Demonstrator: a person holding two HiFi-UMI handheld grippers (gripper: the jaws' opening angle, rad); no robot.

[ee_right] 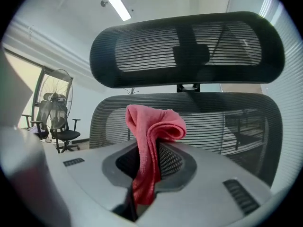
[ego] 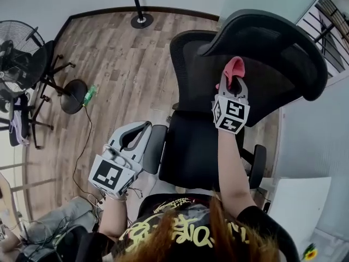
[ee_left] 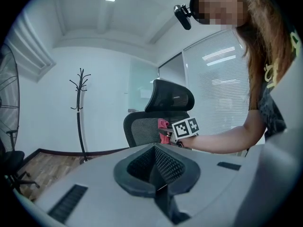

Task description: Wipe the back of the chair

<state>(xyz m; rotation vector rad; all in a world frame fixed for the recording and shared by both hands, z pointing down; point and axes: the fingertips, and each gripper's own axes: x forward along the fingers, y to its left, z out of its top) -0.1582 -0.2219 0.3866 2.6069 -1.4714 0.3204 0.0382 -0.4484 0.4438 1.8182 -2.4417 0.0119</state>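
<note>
A black office chair stands in front of me, with a mesh back [ego: 196,70] and a curved headrest [ego: 272,42]. My right gripper [ego: 234,72] is shut on a pink cloth [ego: 235,67] and holds it at the front face of the mesh back, just under the headrest. In the right gripper view the cloth [ee_right: 150,141] bulges out of the shut jaws, close to the mesh back [ee_right: 227,122] and below the headrest [ee_right: 189,46]. My left gripper [ego: 146,126] hangs low beside the left armrest [ego: 154,149], shut on nothing. From it I see the chair [ee_left: 142,129] and the cloth [ee_left: 163,125].
A standing fan [ego: 16,53] and a small black chair [ego: 73,94] are on the wood floor at the left. A cable [ego: 84,146] trails across the floor. A coat stand's base [ego: 142,19] is at the back. A white desk [ego: 300,201] stands at the right.
</note>
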